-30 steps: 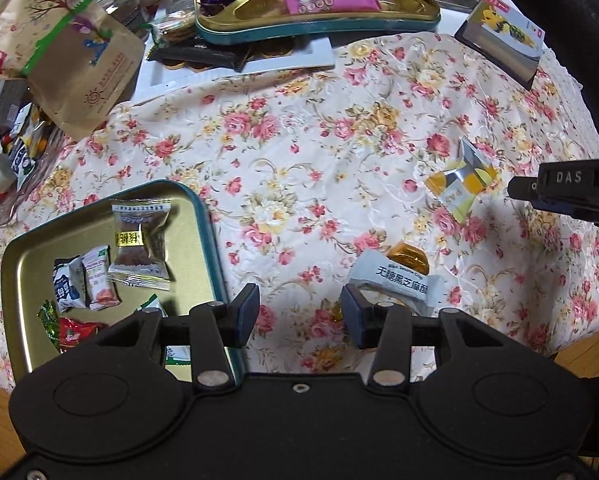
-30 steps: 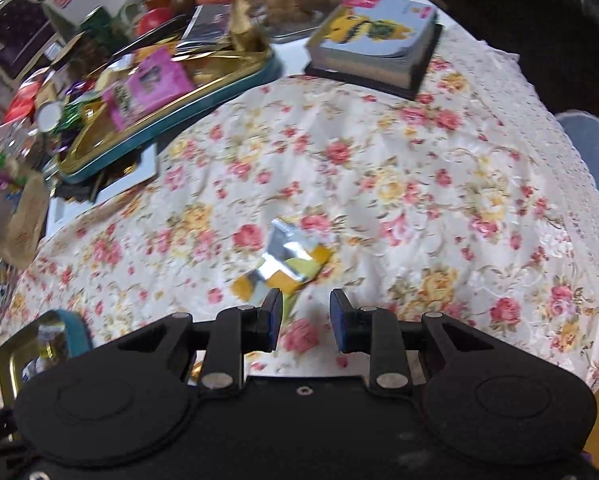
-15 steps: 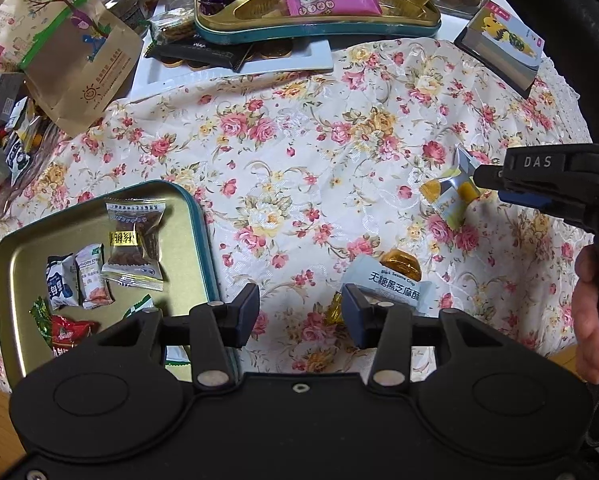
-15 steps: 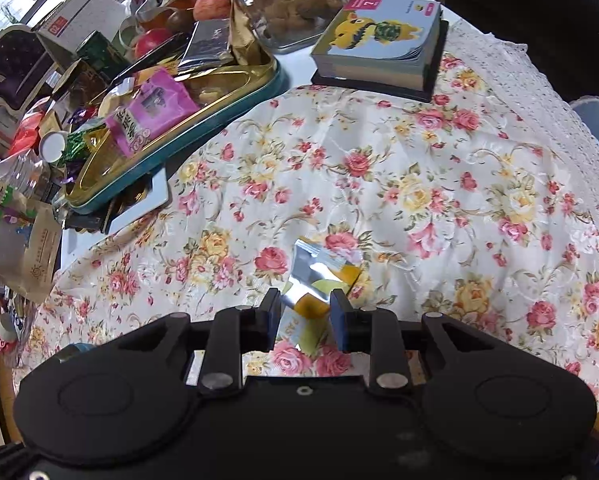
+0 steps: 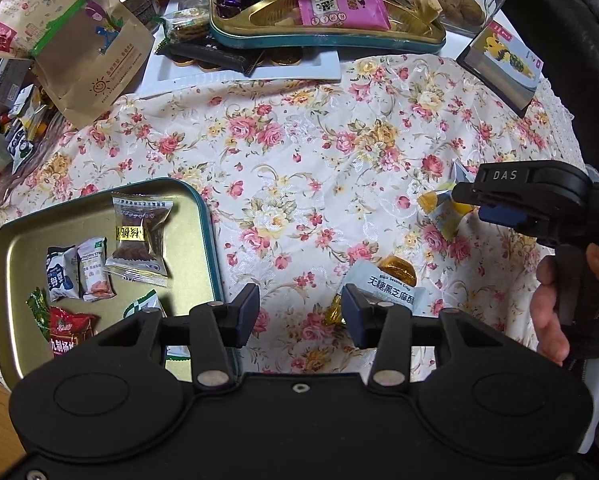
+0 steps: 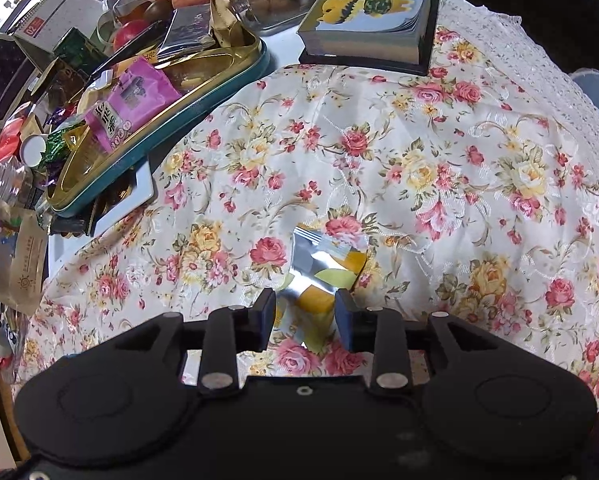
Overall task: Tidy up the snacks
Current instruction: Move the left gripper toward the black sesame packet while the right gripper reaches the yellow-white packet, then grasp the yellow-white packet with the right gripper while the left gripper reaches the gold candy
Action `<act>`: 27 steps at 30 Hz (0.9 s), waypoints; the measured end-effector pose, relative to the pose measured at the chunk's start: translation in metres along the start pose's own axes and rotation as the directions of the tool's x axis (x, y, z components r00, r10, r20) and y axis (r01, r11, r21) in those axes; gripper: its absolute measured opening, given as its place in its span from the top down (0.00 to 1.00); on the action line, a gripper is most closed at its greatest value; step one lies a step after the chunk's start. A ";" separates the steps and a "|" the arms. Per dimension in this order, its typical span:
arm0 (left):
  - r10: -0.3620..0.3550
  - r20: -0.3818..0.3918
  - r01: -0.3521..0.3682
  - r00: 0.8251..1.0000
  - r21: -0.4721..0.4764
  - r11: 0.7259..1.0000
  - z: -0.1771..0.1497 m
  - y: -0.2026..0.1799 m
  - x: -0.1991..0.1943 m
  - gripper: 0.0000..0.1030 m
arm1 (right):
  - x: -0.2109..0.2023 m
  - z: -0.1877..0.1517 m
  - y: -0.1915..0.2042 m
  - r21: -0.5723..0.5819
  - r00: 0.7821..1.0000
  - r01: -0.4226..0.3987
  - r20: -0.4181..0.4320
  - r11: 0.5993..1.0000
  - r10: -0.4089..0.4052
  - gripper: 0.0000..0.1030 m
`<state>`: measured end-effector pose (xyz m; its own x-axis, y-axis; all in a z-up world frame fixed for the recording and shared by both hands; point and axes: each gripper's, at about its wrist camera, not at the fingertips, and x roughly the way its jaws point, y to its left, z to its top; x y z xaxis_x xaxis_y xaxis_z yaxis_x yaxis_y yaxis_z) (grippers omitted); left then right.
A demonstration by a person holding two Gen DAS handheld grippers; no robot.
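Right tongs: released, straddling silver-yellow sachet on tabletop.
Left tongs: released, idle.
Risk: slick foil slipping toward 12 o'clock on closing.

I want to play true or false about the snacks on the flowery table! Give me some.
1. The right gripper is open around a silver and yellow packet. True.
2. The left gripper is squeezing a candy. False: it is open and holds nothing.
3. The near tray has several wrapped snacks in it. True.
4. The pink bag lies on the tablecloth. False: it lies in the far tray.
5. A white sesame packet lies on the cloth by the left gripper. True.
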<state>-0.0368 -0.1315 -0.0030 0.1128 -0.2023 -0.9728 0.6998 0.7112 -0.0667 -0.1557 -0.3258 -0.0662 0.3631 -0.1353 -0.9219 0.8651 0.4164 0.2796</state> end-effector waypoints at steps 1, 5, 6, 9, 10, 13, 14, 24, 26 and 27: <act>-0.001 0.001 0.001 1.000 -0.001 1.000 0.000 0.001 -0.001 0.49 | 0.001 0.000 0.001 0.003 1.000 0.003 0.000 1.000 -0.003 0.65; -0.006 0.003 0.006 1.000 -0.013 1.000 0.000 0.004 -0.002 0.49 | 0.003 0.000 0.001 0.021 1.000 0.017 0.001 1.000 -0.017 0.64; -0.006 0.003 0.006 1.000 -0.015 1.000 0.000 0.004 -0.002 0.49 | 0.003 0.000 0.001 0.026 1.000 0.019 0.002 0.999 -0.019 0.64; -0.007 0.007 0.007 1.000 -0.018 1.000 -0.001 0.005 -0.004 0.49 | 0.005 0.001 0.000 0.048 1.000 0.021 -0.001 0.999 -0.021 0.64; -0.008 0.007 0.008 1.000 -0.017 1.000 -0.001 0.004 -0.004 0.49 | 0.006 0.002 0.000 0.056 1.000 0.023 -0.003 0.998 -0.023 0.64; -0.010 0.009 0.010 1.000 -0.014 1.000 -0.002 0.004 -0.005 0.49 | 0.010 0.003 -0.001 0.087 1.000 0.027 -0.009 0.996 -0.026 0.64; -0.010 0.010 0.010 1.000 -0.014 1.000 -0.002 0.004 -0.005 0.49 | 0.011 0.003 -0.001 0.098 1.000 0.026 -0.009 0.995 -0.025 0.64; -0.018 0.010 0.018 1.000 -0.033 0.999 -0.003 0.008 -0.007 0.49 | 0.022 0.007 0.000 0.145 0.998 0.065 -0.002 0.987 -0.065 0.60; -0.021 0.012 0.021 1.000 -0.038 0.999 -0.003 0.009 -0.008 0.49 | 0.023 0.008 0.003 0.133 0.997 0.073 0.009 0.988 -0.075 0.60; -0.021 0.013 0.022 1.000 -0.041 0.999 -0.003 0.010 -0.009 0.49 | 0.024 0.008 0.006 0.120 0.997 0.078 0.016 0.990 -0.080 0.60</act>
<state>-0.0326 -0.1208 0.0041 0.1072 -0.2261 -0.9682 0.6727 0.7335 -0.0968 -0.1386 -0.3338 -0.0840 0.2979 -0.1832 -0.9368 0.9261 0.2934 0.2371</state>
